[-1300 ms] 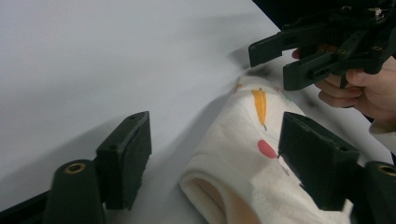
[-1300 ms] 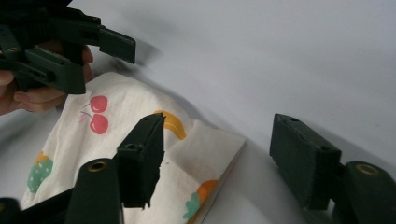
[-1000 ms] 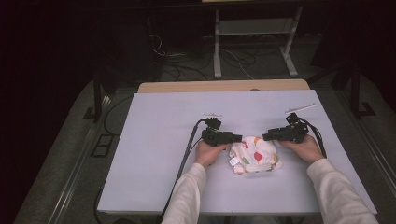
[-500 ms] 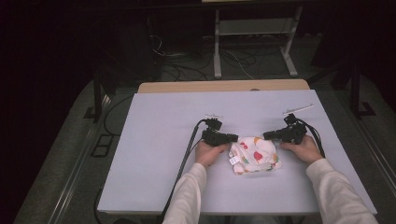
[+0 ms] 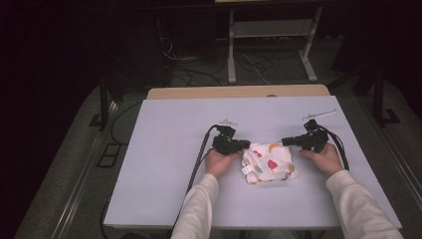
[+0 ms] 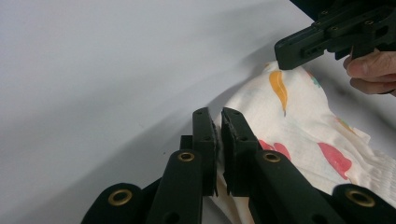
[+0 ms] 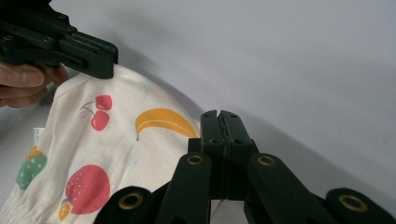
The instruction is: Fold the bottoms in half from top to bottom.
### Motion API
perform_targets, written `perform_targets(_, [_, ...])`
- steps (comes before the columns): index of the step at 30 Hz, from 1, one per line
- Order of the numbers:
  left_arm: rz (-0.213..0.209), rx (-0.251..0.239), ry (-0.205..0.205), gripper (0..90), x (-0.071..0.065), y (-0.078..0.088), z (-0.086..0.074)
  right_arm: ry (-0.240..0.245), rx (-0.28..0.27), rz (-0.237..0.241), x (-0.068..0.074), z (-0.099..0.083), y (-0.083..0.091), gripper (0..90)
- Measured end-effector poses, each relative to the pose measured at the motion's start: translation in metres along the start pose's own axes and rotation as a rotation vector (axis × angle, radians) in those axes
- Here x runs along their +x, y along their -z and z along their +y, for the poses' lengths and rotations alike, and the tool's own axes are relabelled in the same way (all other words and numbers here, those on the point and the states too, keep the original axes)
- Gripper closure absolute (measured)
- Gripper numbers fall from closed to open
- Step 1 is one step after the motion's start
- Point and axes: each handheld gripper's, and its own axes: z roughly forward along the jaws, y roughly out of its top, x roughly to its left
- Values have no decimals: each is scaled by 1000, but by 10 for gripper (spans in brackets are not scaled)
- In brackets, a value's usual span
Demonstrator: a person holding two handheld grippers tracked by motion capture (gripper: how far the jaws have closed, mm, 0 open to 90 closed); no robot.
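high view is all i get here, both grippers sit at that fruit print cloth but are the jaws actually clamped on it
Observer: The left gripper is shut on the top edge of the cloth; fabric shows pinched in the thin gap between its jaws.
Operator: and the right one
Observer: The right gripper has its jaws pressed together at the cloth's edge, just beside a yellow banana print.
Operator: any label on it
Observer: A small white tag sticks out at the cloth's side, near the left hand.
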Motion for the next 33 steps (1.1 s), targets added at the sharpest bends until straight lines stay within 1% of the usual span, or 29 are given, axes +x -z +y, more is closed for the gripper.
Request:
perform_targets(5, [21,-7,-10,835,4,11,3,-3,-9,3,5,4,-5,882])
perform_targets(9, [26,-9,-2,835,8,19,5,-7,-16,4,10,8,-11,882])
perform_targets(10, [35,-3,-12,835,9,22,5,-9,-14,2,11,9,-13,882])
perform_targets(11, [37,-5,-11,836,10,23,6,-10,-5,1,13,11,-15,882])
perform_targets(14, [48,-6,-13,835,14,29,7,-3,-9,-7,18,16,-20,882])
perform_targets(19, [71,-22,-11,835,23,39,13,-4,-13,-17,25,28,-28,881])
perform_targets(22, [87,-17,-17,835,28,43,18,-6,-17,-28,29,34,-33,881])
perform_targets(26, [100,-23,-21,835,35,45,24,-14,-22,-41,30,41,-40,882])
perform_targets(33, [118,-43,-5,835,47,42,27,-16,-44,-72,31,51,-46,882])
